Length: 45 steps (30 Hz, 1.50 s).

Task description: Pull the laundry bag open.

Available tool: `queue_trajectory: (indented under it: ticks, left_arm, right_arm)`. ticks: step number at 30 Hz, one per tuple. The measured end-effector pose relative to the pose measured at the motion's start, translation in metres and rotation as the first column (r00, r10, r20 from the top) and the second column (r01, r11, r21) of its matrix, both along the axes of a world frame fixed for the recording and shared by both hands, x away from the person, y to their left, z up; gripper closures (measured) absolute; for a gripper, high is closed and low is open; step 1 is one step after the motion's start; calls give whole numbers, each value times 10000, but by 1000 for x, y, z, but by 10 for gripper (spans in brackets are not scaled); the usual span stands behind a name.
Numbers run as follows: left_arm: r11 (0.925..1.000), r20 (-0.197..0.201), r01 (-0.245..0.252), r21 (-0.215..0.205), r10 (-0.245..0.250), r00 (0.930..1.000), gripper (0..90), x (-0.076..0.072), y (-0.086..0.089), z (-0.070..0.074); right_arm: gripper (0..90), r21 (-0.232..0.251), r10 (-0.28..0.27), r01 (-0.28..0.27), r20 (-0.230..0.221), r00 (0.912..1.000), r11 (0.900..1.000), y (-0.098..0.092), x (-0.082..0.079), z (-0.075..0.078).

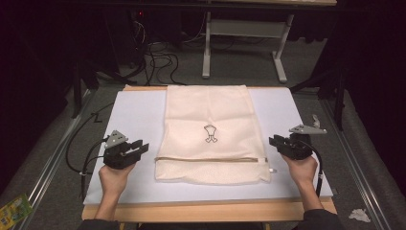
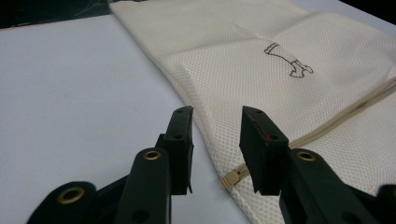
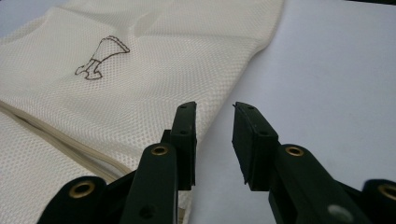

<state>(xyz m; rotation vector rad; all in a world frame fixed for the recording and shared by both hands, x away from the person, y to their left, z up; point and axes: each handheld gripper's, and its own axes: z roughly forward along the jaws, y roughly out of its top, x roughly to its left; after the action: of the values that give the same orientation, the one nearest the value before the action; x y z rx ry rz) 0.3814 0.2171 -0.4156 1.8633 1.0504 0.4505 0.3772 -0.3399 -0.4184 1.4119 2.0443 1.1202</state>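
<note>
A cream mesh laundry bag [image 1: 210, 132] lies flat in the middle of the white mat, with a small dark emblem [image 1: 210, 133] at its centre and a beige zipper [image 1: 206, 159] across its near end. My left gripper [image 1: 142, 147] hovers just off the bag's left edge, jaws open, nothing between them. In the left gripper view the bag [image 2: 280, 60] and the zipper's end [image 2: 232, 177] lie just past the gripper [image 2: 215, 116]. My right gripper [image 1: 273, 141] sits by the bag's right edge, open and empty. In the right gripper view the bag [image 3: 140, 84] lies left of the gripper [image 3: 213, 112].
The white mat [image 1: 134, 115] covers a wooden table [image 1: 206, 211]. A desk frame [image 1: 244, 33] and cables [image 1: 158, 60] stand on the floor behind. A green packet [image 1: 13, 211] lies on the floor at the lower left, crumpled paper [image 1: 359, 214] at the lower right.
</note>
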Motion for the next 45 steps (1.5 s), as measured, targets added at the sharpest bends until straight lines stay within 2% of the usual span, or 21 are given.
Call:
queue_trajectory:
  ticks: [8,20,27,36,40,45]
  left_arm:
    - [9992,48,-387,-28,388,9992,604,3,10,-3]
    - [9961,-21,-865,-194,864,9963,597,10,19,-9]
    - [9943,-111,-1038,-243,1036,9946,587,16,19,-16]
    - [9923,-182,-1237,-15,1237,9922,579,25,17,-25]
    - [9925,-284,-1222,44,1222,9921,578,30,17,-30]
    - [9915,-321,-1301,68,1303,9910,575,34,16,-36]
  right_arm:
    - [693,322,-522,515,210,9984,9982,-21,-6,0]
    - [688,632,-1106,1095,141,9938,9920,-41,-10,-10]
    - [679,719,-1310,1301,78,9914,9889,-47,-10,-17]
    - [668,725,-1496,1490,31,9887,9862,-49,-5,-25]
    - [666,558,-1472,1455,268,9887,9878,-46,-4,-30]
    - [662,318,-1435,1428,204,9894,9892,-42,-1,-34]
